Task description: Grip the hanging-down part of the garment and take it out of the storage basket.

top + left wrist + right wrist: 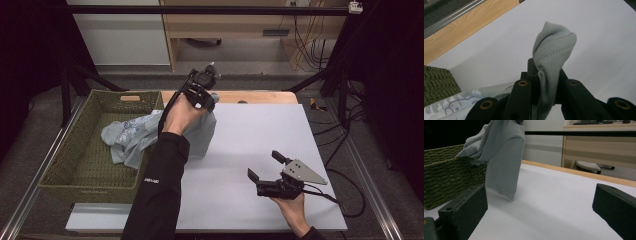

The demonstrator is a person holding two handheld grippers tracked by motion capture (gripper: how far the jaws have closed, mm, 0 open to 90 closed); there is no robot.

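Note:
A pale grey-blue garment [135, 132] trails out of the green woven basket [90, 192] onto the white table. My left gripper [210, 100] is raised over the table's far side near the basket's right corner, shut on a fold of it. In the left gripper view the ribbed grey fold [554, 45] sticks up from between the closed jaws of the left gripper [546, 72]. The rest of the garment [504, 157] hangs down to the tabletop. My right gripper [266, 166] rests low near the front right, open and holding nothing; its jaws frame the right gripper [540, 210] view.
The basket [446, 177] stands at the table's left, its wall also in the left gripper view as the basket [436, 82]. A patterned part of the cloth [461, 102] lies beside it. The white tabletop [260, 130] has a wooden far edge [260, 96]. Dark frame posts flank the table.

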